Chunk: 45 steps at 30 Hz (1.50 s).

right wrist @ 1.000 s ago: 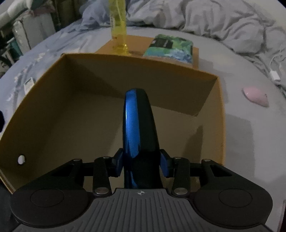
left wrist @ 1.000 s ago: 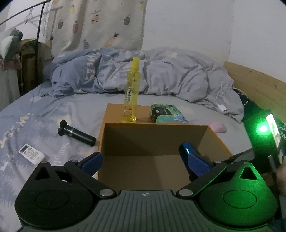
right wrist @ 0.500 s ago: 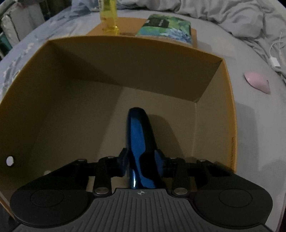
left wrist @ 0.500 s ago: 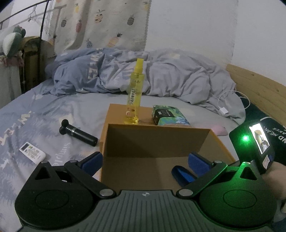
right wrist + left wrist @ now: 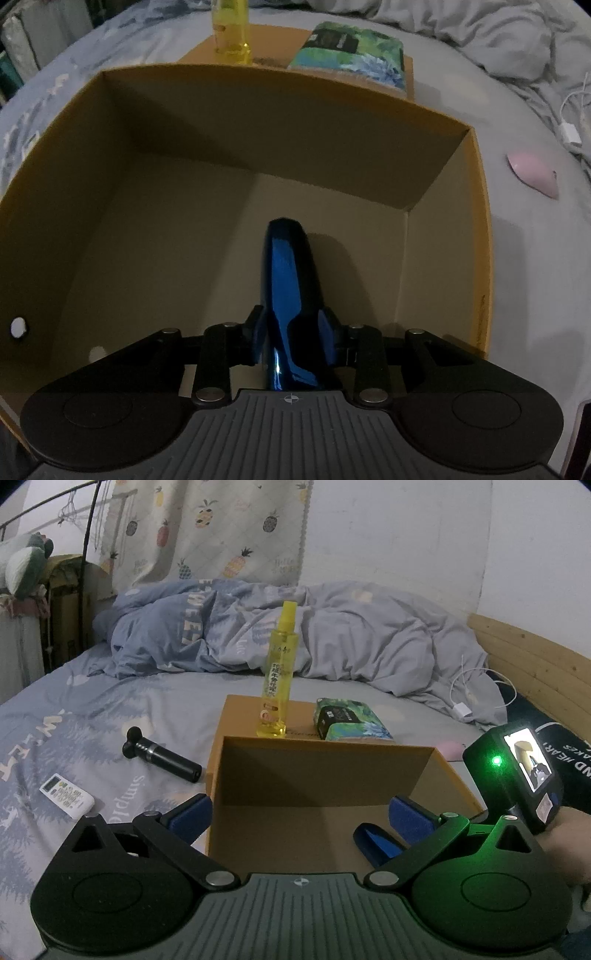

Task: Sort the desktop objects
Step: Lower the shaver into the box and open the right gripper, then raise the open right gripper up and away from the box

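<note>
Bedroom, dim light, grey-blue bedsheet (image 5: 110, 716) as work surface, rumpled duvet (image 5: 332, 635) and pineapple curtain (image 5: 207, 528) behind. Glossy dark-blue elongated object (image 5: 286, 295), rounded tip, strong highlights; exact kind hard to make out. Clamped between pads of right gripper (image 5: 291, 328), jaws narrow and pressed on its sides, tip down inside open cardboard box (image 5: 476, 229), right of box centre, close to or on box floor, contact not clear. Rear end of object cut off under gripper body. Same object seen in left view as blue tip (image 5: 373, 840) low in box (image 5: 448, 775), partly blocked by left gripper's finger. Left gripper (image 5: 299, 812) spread wide, nothing between pads, straddling near edge of box. Box otherwise bare; small round hole in its left wall (image 5: 17, 326). Behind box, flat cardboard lid (image 5: 236, 709) bearing upright yellow spray bottle (image 5: 277, 679) and green-patterned packet (image 5: 351, 720); bottle top cut off in right view. Left of box: black cylindrical device (image 5: 162, 755), white remote (image 5: 66, 795). Right of box: pink item (image 5: 532, 175), shape unclear, and white cable (image 5: 465, 701). Right gripper's lit screen (image 5: 528, 760) and green light at far right, hand (image 5: 565, 842) partly cropped.
</note>
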### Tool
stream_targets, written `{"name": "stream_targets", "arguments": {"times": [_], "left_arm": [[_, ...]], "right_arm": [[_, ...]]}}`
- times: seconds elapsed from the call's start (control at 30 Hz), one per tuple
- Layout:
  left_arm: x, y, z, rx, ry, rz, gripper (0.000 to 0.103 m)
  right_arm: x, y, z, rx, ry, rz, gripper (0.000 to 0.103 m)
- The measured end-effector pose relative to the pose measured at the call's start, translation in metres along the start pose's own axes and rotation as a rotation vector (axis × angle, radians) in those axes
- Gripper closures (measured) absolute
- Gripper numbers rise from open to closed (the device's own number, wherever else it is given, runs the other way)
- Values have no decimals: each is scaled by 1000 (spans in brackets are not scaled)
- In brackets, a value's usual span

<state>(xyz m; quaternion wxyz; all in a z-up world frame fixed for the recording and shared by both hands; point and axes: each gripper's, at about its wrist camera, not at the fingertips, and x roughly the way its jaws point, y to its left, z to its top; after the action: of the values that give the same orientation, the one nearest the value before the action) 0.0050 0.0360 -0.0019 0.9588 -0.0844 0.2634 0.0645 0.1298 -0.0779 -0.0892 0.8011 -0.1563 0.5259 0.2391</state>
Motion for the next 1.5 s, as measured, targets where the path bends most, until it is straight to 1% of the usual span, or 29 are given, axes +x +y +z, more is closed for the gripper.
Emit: {"name": "stream_targets", "arguments": {"times": [0.13, 0.23, 0.3, 0.33, 0.37, 0.47, 0.5, 0.53, 0.57, 0.63, 0.7, 0.8, 0.97, 1.13, 1.3, 1.43, 1.5], "left_arm": [[1, -1, 1, -2, 1, 2, 0], [1, -1, 1, -6, 0, 3, 0], [2, 0, 2, -7, 1, 2, 0], [2, 0, 2, -8, 1, 3, 0], [2, 0, 2, -8, 1, 3, 0], [3, 0, 2, -6, 1, 4, 0], [3, 0, 1, -6, 1, 5, 0], [3, 0, 2, -6, 1, 6, 0], [3, 0, 2, -6, 0, 6, 0], [3, 0, 2, -6, 0, 7, 0], [3, 1, 1, -7, 1, 10, 0], [3, 2, 1, -7, 2, 14, 0], [1, 1, 1, 0, -2, 14, 0], [0, 0, 0, 11, -2, 12, 0], [-2, -3, -2, 30, 1, 5, 0], [-2, -7, -5, 52, 7, 0, 0], [-1, -8, -7, 60, 14, -6, 0]], "right_arm": [[-5, 0, -3, -4, -10, -2, 67], [-16, -4, -7, 8, -46, 1, 65], [-24, -7, -10, 22, -78, 11, 58], [-29, -9, -11, 29, -93, 16, 50], [-34, -11, -14, 36, -109, 28, 47], [-48, -12, -21, 42, -147, 44, 46], [-53, -13, -23, 42, -161, 44, 44], [-58, -13, -25, 46, -174, 46, 37], [-64, -14, -27, 51, -193, 50, 33], [-75, -13, -31, 54, -229, 51, 30], [-86, -14, -36, 56, -271, 50, 25], [-101, -18, -44, 68, -322, 63, 23], [-124, -27, -60, 107, -415, 71, 15], [-139, -36, -75, 151, -487, 77, 13], [-143, -42, -82, 172, -526, 94, 9], [-143, -44, -85, 194, -557, 120, 1], [-142, -43, -87, 194, -562, 133, 0]]}}
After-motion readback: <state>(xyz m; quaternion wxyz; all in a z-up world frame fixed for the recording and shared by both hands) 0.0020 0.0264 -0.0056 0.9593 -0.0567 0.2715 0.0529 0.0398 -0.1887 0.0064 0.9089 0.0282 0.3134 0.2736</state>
